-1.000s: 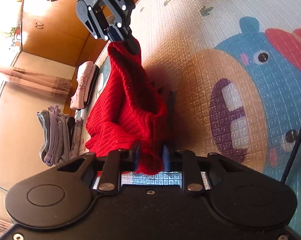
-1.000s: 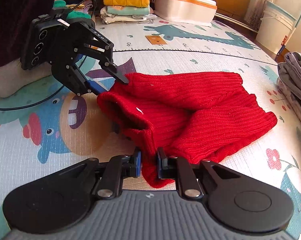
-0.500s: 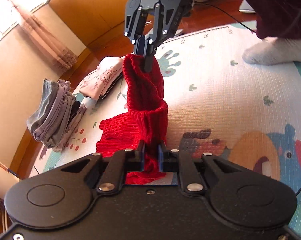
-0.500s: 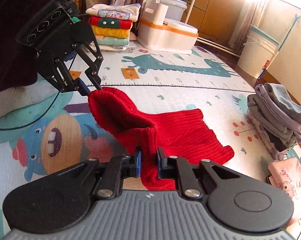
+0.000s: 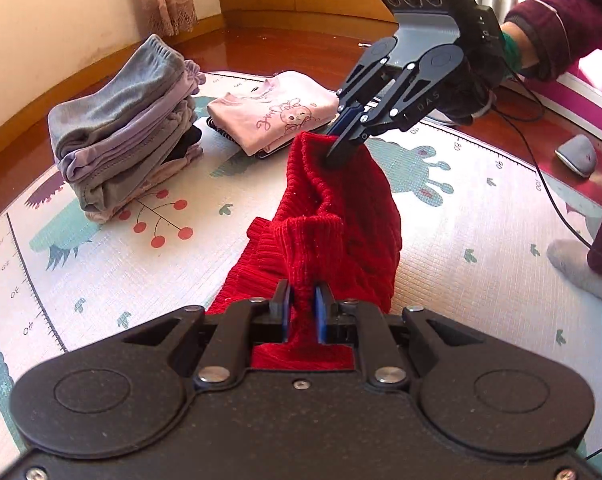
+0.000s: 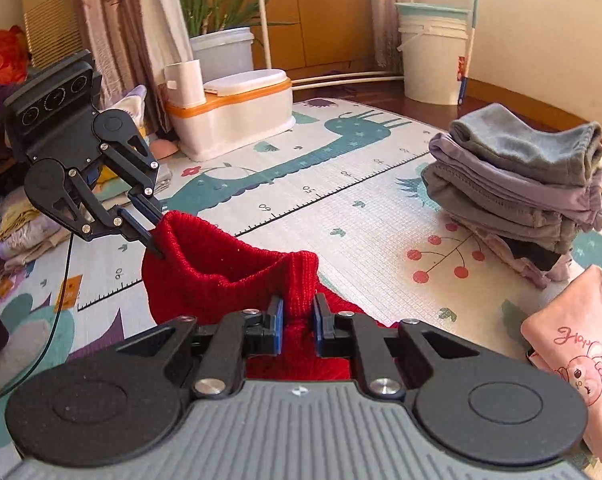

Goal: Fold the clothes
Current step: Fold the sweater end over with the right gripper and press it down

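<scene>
Red knit sweater (image 5: 333, 232) held up betw. both grippers over play mat (image 5: 481, 216), L gripper (image 5: 302, 312) jaws clamped on one edge, R gripper (image 6: 297, 320) jaws clamped on other, lower part trailing on mat, folded grey stack (image 6: 521, 176) & pink top (image 5: 277, 112) nearby.

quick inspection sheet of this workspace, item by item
surface: printed play mat on a wood floor.
job's things: red knit sweater held up at two points, its lower part trailing on the mat.
clutter: grey and lilac folded stack; pink folded top; white and orange box; white bucket; loose clothes pile.
grippers: left gripper and right gripper both shut on the sweater.
cables: black cable across the mat.
surroundings: curtains, potted plant, wooden cabinets.
</scene>
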A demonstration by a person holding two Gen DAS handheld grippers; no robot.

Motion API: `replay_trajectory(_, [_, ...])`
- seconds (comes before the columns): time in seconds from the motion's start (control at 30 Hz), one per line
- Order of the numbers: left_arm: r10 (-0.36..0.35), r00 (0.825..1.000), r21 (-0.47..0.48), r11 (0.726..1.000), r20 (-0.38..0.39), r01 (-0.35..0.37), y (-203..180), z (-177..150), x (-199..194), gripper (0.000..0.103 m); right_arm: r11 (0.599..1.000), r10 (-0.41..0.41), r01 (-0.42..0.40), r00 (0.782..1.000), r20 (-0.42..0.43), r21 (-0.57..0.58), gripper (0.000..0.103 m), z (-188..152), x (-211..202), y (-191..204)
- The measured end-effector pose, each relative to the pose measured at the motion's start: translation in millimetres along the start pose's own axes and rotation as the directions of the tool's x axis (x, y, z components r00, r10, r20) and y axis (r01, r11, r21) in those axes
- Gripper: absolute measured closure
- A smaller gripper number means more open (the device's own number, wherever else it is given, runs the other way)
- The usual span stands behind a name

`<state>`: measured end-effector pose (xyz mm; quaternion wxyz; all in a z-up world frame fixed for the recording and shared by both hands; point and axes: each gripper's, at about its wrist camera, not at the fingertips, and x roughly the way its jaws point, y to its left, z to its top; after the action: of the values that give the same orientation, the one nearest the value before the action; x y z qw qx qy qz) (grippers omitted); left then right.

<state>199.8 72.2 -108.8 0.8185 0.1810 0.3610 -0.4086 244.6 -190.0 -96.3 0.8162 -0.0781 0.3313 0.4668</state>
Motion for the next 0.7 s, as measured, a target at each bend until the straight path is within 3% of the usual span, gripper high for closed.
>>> replay_trajectory(0.17, [-0.092,0.996,-0.132,0.987,0.004,0.092,51,4,26,0.093,0.976,0.032,-0.024,0.999,-0.033,0.218,0.087,5,33,-57])
replay_trajectory(0.3, [-0.108,0.992,-0.251,0.961,0.06,0.119,84,-12,47,0.093,0.931,0.054,-0.037,0.998,-0.037,0.363,0.087,-1,59,-91])
replay_trajectory(0.43, [-0.096,0.993,-0.367,0.923,0.066,0.114,105,-34,70,0.093,0.885,0.053,-0.029,0.998,-0.039,0.465,0.087,-10,83,-114])
replay_trajectory(0.5, [-0.064,0.996,-0.444,0.892,0.07,0.088,112,-45,78,0.091,0.865,0.047,-0.023,0.998,-0.035,0.501,0.087,-14,94,-120])
replay_trajectory(0.57, [-0.008,0.996,-0.534,0.844,0.086,0.053,114,-54,75,0.09,0.845,0.017,-0.003,1.0,-0.021,0.534,0.083,-18,101,-122])
replay_trajectory(0.63, [0.055,0.991,-0.611,0.791,0.121,0.03,112,-65,61,0.077,0.833,-0.034,0.027,0.999,0.002,0.552,0.082,-21,99,-122])
replay_trajectory(0.7, [0.101,0.981,-0.673,0.738,0.164,0.037,104,-78,41,0.05,0.839,-0.094,0.057,0.995,0.04,0.541,0.071,-23,86,-115])
